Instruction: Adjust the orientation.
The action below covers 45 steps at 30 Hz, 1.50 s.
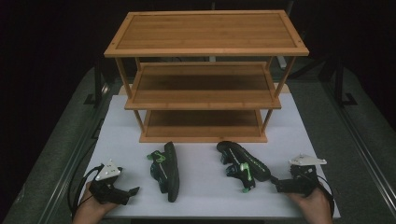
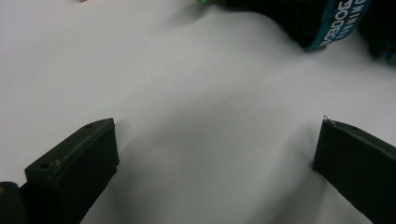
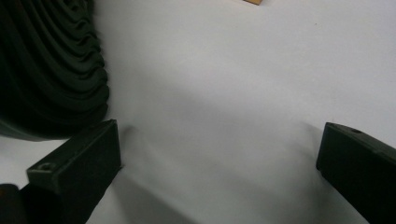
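Two black sandals with green trim lie on their sides on the white table (image 1: pixel 205 191): the left sandal (image 1: pixel 168 171) and the right sandal (image 1: pixel 243 163). My left gripper (image 1: pixel 131 192) rests at the front left, pointing right toward the left sandal, a short gap away. Its jaws stand open over bare table (image 2: pixel 215 130), and a blue lettered strap (image 2: pixel 337 21) shows beyond them. My right gripper (image 1: pixel 276 185) sits at the front right, pointing left, close to the right sandal's heel. It is open (image 3: pixel 219 130), with the ridged black sole (image 3: pixel 51 70) just beside one of its fingers (image 3: pixel 77 161).
A three-tier wooden shelf rack (image 1: pixel 205 49) stands at the back of the table, its lowest shelf (image 1: pixel 203 125) just behind the sandals. Dark floor and metal rails (image 1: pixel 359 135) flank the table. A hand holds each gripper at the front edge.
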Each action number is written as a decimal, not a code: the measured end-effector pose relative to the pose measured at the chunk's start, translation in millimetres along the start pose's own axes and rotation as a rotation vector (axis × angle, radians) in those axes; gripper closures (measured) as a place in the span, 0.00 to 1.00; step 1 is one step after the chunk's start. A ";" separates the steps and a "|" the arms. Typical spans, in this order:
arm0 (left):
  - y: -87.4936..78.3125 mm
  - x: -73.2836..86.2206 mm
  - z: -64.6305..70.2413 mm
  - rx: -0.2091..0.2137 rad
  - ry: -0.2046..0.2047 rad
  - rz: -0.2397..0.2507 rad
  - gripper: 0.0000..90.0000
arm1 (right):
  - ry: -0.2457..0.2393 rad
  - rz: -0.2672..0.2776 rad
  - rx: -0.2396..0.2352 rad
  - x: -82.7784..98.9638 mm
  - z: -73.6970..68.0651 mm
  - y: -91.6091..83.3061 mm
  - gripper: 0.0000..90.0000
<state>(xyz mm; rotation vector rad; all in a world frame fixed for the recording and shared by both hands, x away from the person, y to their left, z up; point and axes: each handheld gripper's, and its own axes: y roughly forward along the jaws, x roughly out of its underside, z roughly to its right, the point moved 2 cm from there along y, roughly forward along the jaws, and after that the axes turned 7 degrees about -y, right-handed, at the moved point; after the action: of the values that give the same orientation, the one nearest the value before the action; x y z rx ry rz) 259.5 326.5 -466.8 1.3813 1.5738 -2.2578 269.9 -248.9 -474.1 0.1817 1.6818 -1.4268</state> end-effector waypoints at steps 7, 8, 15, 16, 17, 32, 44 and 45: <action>0.1 -0.1 0.0 0.001 -0.002 0.000 0.00 | 0.003 0.005 -0.003 0.2 0.4 -0.2 0.00; 0.1 -0.2 0.0 0.002 -0.003 0.000 0.00 | 0.003 0.004 -0.003 0.1 0.4 -0.1 0.00; -1.2 0.0 1.4 0.002 0.012 0.004 0.00 | 0.000 0.002 -0.001 0.1 0.1 -0.1 0.00; -1.2 0.0 1.4 0.002 0.012 0.004 0.01 | 0.000 0.002 -0.001 0.1 0.1 -0.1 0.00; -3.3 0.9 2.9 0.019 0.015 0.012 0.03 | 0.000 0.000 0.000 0.0 0.0 -0.1 0.00; -9.8 -8.6 22.7 0.164 0.065 0.071 0.25 | 0.000 -0.001 0.000 0.0 0.0 0.0 0.00; -3.2 -23.9 39.1 0.214 0.117 0.116 0.53 | -0.001 -0.001 0.001 0.0 -0.2 -0.1 0.00; 0.9 -27.4 38.9 0.230 0.121 0.107 0.57 | 0.000 -0.001 0.001 0.1 -0.2 -0.1 0.00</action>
<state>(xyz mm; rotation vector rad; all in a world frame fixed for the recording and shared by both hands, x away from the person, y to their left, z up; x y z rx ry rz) 251.9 284.6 -445.6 1.6424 1.2661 -2.3926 269.7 -248.8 -474.1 0.1814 1.6808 -1.4286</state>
